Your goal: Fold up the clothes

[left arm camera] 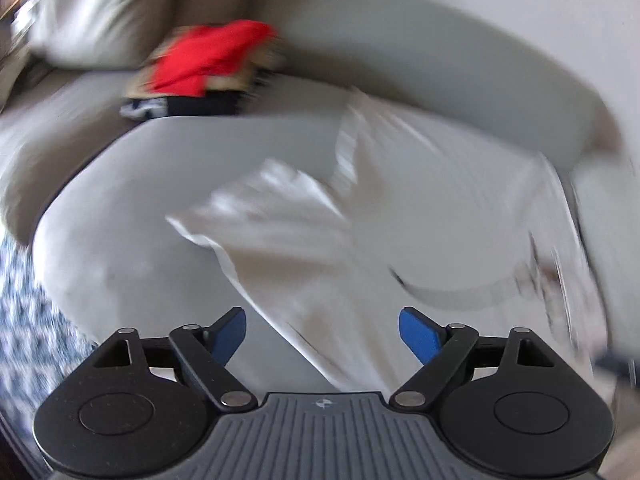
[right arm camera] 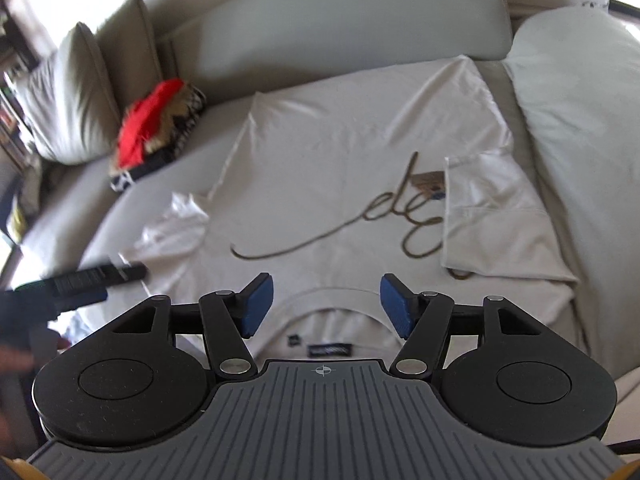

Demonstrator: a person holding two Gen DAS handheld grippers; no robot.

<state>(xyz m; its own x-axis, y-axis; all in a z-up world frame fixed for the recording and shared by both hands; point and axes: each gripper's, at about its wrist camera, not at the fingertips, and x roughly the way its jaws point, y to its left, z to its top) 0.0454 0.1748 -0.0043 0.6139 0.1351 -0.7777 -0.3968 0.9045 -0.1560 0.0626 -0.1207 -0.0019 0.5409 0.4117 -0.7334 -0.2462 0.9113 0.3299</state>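
Observation:
A white T-shirt [right arm camera: 344, 136] with a brown scribble print lies flat on the grey sofa seat, collar and label toward me. Its right sleeve [right arm camera: 496, 216] is folded inward over the print; its left sleeve [right arm camera: 176, 224] lies crumpled at the side. My right gripper [right arm camera: 326, 304] hovers over the collar, open, with nothing between its blue pads. In the blurred left wrist view the same shirt [left arm camera: 420, 216] spreads ahead, and my left gripper [left arm camera: 322, 334] stands open above its near edge, empty. The left gripper also shows as a dark blurred shape [right arm camera: 88, 280] beside the left sleeve.
A pile of clothes topped by a red garment [right arm camera: 148, 124] sits at the sofa's back left, also seen as the red garment [left arm camera: 204, 60]. Cushions [right arm camera: 72, 96] stand left, a pale pillow [right arm camera: 580, 120] right. The sofa backrest [right arm camera: 352, 20] runs behind. A patterned rug [left arm camera: 24, 320] lies below left.

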